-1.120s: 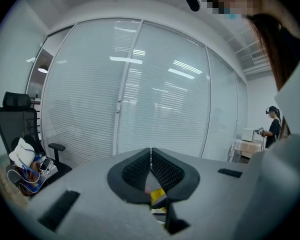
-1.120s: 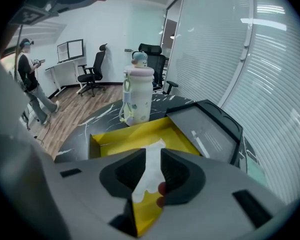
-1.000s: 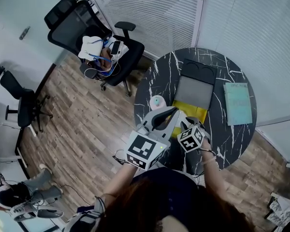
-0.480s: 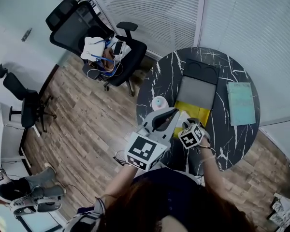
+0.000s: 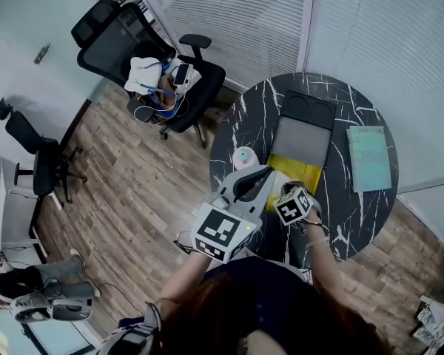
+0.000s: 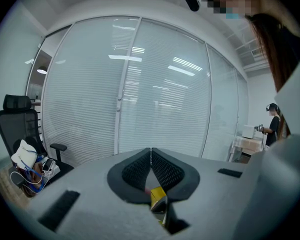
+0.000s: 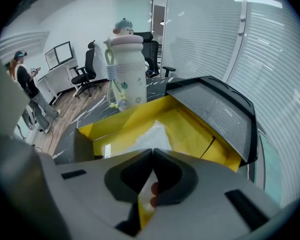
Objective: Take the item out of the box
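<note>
My right claw (image 7: 152, 153) is clenched, its pads pressed together with nothing pinched at their tips. It hangs over the near edge of the open box (image 7: 190, 129) and points across the yellow inside. The item (image 7: 151, 133), a pale thing in what looks like clear wrapping, lies on the floor of the box, just past my closed tips and clear of them. A yellow sliver shows in the gap behind the pads (what it is, I cannot tell). The grey lid (image 7: 217, 106) is folded back on the far right side of the box. A white bottle (image 7: 125, 66) with a little figure on its cap stands upright on the black marbled table (image 7: 162, 88), just beyond the box's left corner.

My left claw (image 6: 150, 151) is clenched too, the ribbed pads meeting in one thin line, nothing between the tips. It is aimed away from the box, at the window blinds (image 6: 140, 84). A black office chair (image 6: 15, 129) with a white bundle on its seat stands off to the left.

In the head view my two claws sit side by side at the table's near side. A teal booklet (image 5: 371, 157) lies flat on the table, right of the box and apart from it.
</note>
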Demonstrator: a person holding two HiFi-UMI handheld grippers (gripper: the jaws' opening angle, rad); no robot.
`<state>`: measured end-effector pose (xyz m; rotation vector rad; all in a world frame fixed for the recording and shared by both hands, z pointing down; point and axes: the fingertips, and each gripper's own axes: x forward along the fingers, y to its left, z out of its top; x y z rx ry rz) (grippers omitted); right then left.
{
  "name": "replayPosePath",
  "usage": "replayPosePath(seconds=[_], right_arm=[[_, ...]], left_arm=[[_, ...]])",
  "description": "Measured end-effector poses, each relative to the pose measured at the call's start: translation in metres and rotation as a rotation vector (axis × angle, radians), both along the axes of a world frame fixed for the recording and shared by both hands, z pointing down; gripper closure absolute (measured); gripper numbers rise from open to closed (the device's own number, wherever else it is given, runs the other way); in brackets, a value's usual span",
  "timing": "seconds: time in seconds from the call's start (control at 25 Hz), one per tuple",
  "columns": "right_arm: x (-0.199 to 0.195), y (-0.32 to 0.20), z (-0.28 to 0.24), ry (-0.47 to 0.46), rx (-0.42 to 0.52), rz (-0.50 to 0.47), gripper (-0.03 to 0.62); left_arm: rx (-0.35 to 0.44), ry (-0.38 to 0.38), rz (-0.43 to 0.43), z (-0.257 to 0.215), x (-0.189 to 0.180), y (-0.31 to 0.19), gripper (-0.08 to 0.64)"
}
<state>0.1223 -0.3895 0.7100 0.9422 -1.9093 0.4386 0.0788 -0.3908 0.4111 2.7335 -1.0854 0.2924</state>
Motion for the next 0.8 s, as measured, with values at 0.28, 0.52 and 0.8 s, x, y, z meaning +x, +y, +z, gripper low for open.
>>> replayPosePath(seconds=[0.28, 0.52, 0.8], right_arm=[[0.002, 0.002, -0.011, 0.008, 0.033, 0.008, 0.568], [0.003, 0.004, -0.027, 0.009, 0.080, 0.036, 0.568], [0.008, 0.008, -0.049, 0.006, 0.146, 0.078, 0.568]], left_arm=[[0.013, 0.008, -0.001, -0.003, -0.003, 0.008, 0.532], [0.024, 0.021, 0.005, -0.009, -0.007, 0.016, 0.532], [0.042, 0.035, 0.018, -0.015, -0.009, 0.029, 0.533]])
